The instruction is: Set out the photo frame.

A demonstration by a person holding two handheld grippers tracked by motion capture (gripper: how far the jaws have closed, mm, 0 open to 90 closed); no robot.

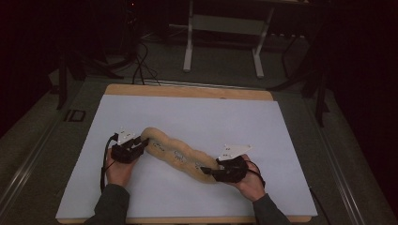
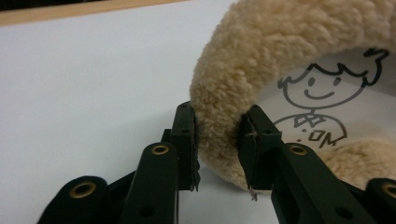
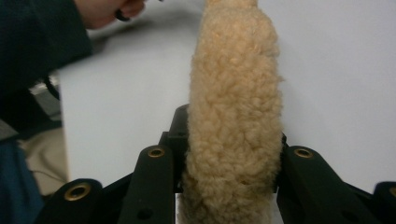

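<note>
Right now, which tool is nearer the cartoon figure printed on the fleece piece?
Left. The left tool grips the fleece piece at its curled end beside the cartoon figure; the right tool clamps the opposite end.

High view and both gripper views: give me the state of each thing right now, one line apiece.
Fleece item: tan, long, lying slantwise on the sheet, gripped at both ends; a cartoon-printed white side shows in the left gripper view.
Left gripper: jaws shut on the fleece item's curved end.
Right gripper: jaws shut on the fleece item's other end.
White sheet: flat on the table.
Table: wooden edge showing past the sheet.
</note>
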